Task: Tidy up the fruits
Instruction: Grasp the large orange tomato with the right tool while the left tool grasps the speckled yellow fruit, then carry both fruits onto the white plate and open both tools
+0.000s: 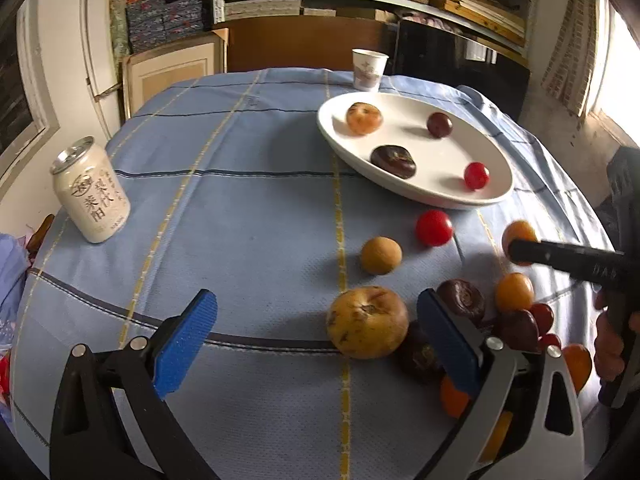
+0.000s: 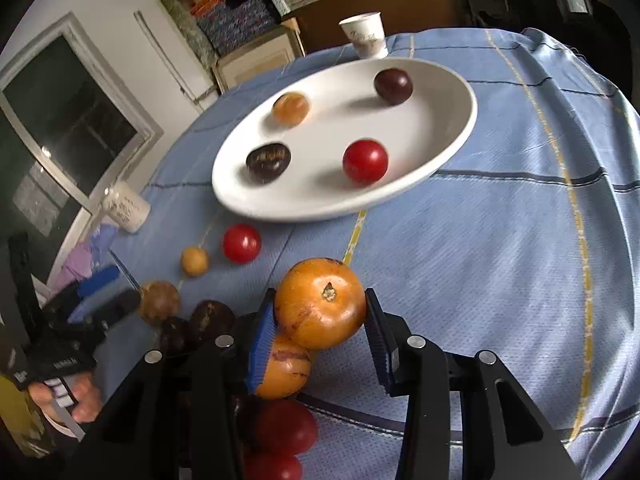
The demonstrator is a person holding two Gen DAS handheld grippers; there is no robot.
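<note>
A white oval plate holds an orange fruit, two dark fruits and a red one. My right gripper is shut on an orange round fruit, held above the fruit pile; in the left wrist view it is seen near the right edge. My left gripper is open and empty, low over the cloth, with a yellow-brown fruit between its fingers. Loose fruits lie nearby: a red one, a tan one, dark ones.
A drink can stands at the table's left edge. A paper cup stands behind the plate. The blue checked tablecloth covers the round table. Shelves and boxes fill the back wall.
</note>
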